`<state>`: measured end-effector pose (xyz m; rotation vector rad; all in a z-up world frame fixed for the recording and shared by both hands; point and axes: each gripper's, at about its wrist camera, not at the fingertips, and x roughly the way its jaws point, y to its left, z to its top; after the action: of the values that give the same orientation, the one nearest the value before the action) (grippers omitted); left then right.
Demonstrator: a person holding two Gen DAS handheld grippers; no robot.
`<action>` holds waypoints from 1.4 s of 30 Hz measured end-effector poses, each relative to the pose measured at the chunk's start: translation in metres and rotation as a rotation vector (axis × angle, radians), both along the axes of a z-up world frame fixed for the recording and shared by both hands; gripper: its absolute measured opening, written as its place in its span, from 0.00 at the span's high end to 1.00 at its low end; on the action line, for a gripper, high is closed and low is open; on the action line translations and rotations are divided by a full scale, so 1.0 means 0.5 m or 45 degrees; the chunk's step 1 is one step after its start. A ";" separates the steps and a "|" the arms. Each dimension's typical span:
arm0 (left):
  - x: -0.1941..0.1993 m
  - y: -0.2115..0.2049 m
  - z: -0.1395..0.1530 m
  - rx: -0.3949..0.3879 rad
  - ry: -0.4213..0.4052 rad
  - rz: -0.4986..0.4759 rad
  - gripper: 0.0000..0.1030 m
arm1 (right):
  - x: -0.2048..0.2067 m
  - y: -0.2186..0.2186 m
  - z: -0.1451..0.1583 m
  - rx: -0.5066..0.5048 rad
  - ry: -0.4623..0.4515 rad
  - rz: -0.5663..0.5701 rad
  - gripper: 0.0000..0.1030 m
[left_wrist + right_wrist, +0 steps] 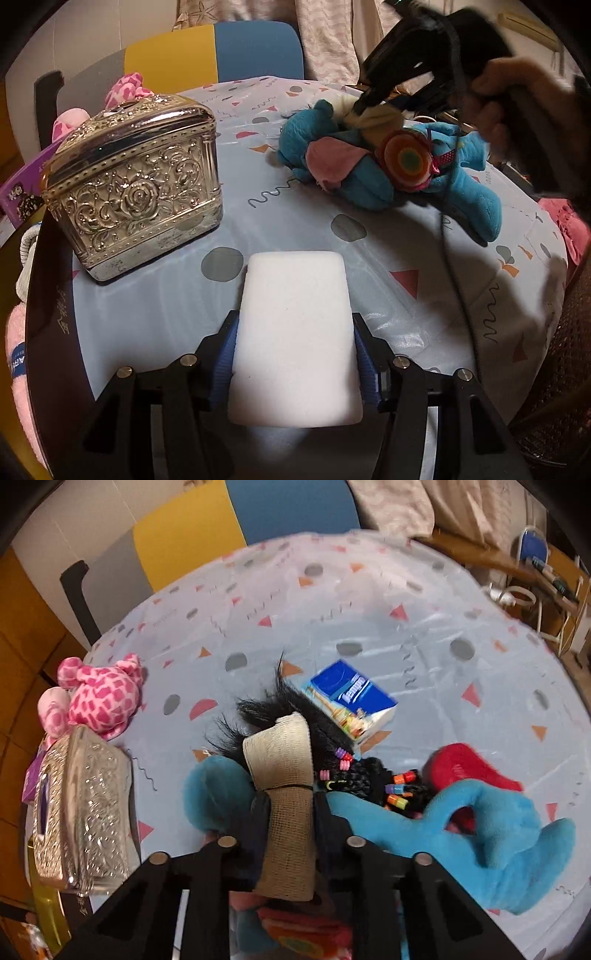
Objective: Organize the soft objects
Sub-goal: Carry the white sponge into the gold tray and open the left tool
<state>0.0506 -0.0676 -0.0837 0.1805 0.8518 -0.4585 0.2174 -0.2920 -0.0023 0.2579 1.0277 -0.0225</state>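
Observation:
My left gripper (294, 334) is shut on a white sponge block (295, 332) held low over the near part of the table. A blue plush doll (373, 162) with a pink ear, a rainbow disc and black braided hair lies on the far right of the table. My right gripper (287, 805) is shut on the doll's beige bandage-like strip (282, 771); it also shows in the left wrist view (360, 107), pressing down on the doll's top. The doll's blue limbs (480, 834) spread to the right.
An ornate silver metal box (136, 181) stands at the left. A pink spotted plush (103, 698) lies behind it. A blue tissue pack (351, 698) and a red soft item (465, 768) lie beyond the doll. The round table (406, 295) has a patterned light-blue cloth.

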 end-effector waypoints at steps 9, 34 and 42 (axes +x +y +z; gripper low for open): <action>-0.006 0.014 0.010 -0.033 0.046 0.025 0.45 | -0.161 0.045 0.078 0.157 -0.123 0.249 0.80; -0.023 0.304 0.219 -0.342 -0.035 0.465 0.45 | -0.213 0.174 -0.100 0.012 0.223 0.424 0.77; 0.082 0.498 0.174 -0.342 0.103 0.835 0.45 | -0.216 0.177 -0.099 0.004 0.219 0.425 0.77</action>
<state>0.0917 0.1817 0.0032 -0.3622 0.8653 0.0401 0.1094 -0.2034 -0.0518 0.0852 1.2318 0.2625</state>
